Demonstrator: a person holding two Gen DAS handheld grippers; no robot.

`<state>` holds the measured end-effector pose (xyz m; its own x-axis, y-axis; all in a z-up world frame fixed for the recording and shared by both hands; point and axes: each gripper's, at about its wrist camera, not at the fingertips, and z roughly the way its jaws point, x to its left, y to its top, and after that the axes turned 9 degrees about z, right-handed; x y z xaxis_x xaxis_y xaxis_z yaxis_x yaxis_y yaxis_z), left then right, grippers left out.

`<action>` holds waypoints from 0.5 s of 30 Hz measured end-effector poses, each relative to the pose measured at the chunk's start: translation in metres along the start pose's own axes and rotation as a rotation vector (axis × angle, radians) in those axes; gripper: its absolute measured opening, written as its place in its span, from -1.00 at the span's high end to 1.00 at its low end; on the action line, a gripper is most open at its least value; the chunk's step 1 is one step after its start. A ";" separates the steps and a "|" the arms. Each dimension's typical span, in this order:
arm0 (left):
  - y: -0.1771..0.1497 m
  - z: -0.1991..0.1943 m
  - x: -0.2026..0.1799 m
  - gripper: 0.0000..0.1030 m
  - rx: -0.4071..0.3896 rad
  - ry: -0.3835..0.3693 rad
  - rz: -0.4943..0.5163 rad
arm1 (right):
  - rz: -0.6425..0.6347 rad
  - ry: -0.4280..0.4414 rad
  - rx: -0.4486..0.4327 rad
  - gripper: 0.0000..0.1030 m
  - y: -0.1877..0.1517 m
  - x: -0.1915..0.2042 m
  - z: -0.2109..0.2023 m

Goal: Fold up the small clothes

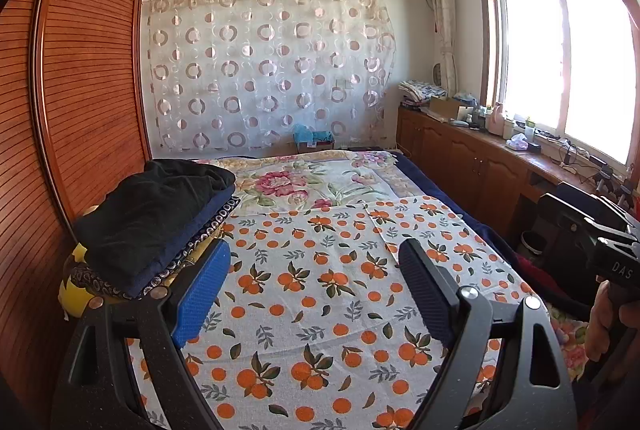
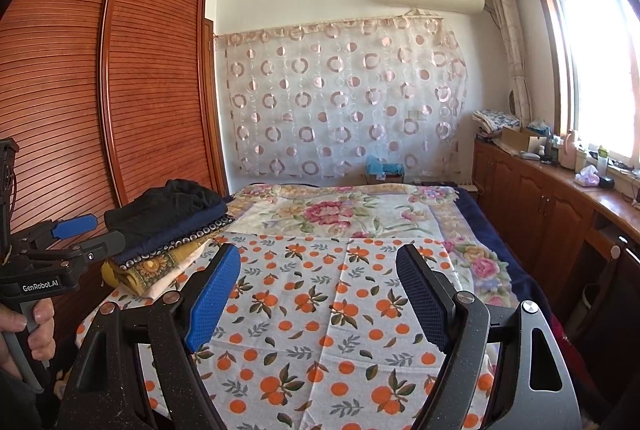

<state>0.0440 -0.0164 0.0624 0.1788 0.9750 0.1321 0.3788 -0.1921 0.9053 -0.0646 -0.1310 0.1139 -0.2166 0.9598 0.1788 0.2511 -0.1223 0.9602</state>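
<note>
A white cloth printed with oranges lies spread flat over the near part of the bed. My left gripper hovers over it, open, with nothing between the blue pad and the black one. My right gripper is also open and empty above the same cloth. In the right wrist view the left gripper shows at the left edge, held by a hand. A stack of folded clothes, black on top, sits at the bed's left side.
A floral blanket covers the far half of the bed. A slatted wooden wardrobe stands close on the left. A low wooden cabinet with clutter runs under the window on the right. A hand holds the other tool at the right edge.
</note>
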 end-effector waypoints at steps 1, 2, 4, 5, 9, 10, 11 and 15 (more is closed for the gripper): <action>0.000 -0.001 0.000 -0.68 -0.001 -0.001 0.001 | -0.001 -0.001 0.000 -0.59 0.000 0.000 0.001; 0.000 -0.001 0.000 -0.68 -0.001 0.000 0.001 | -0.001 0.000 -0.001 -0.59 0.000 0.000 0.001; 0.000 -0.001 0.000 -0.68 -0.001 0.000 0.000 | 0.000 0.001 0.000 -0.59 0.000 0.000 0.002; 0.000 -0.001 0.000 -0.68 -0.002 0.000 -0.001 | 0.000 0.001 0.001 -0.59 0.000 0.000 0.002; 0.000 -0.001 0.000 -0.68 -0.001 -0.001 0.000 | 0.000 0.004 0.003 -0.59 -0.001 -0.001 0.004; -0.001 -0.001 0.000 -0.68 -0.001 -0.001 0.001 | -0.001 0.004 0.003 -0.59 -0.001 -0.002 0.005; -0.001 -0.001 -0.001 -0.68 -0.002 0.000 0.002 | 0.000 0.003 0.003 -0.59 -0.001 -0.002 0.005; -0.001 -0.001 -0.001 -0.68 -0.002 0.000 0.001 | -0.001 0.005 0.003 -0.59 -0.001 -0.003 0.005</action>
<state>0.0429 -0.0172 0.0619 0.1790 0.9748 0.1329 0.3772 -0.1928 0.9058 -0.0595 -0.1326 0.1116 -0.2219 0.9585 0.1790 0.2537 -0.1205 0.9597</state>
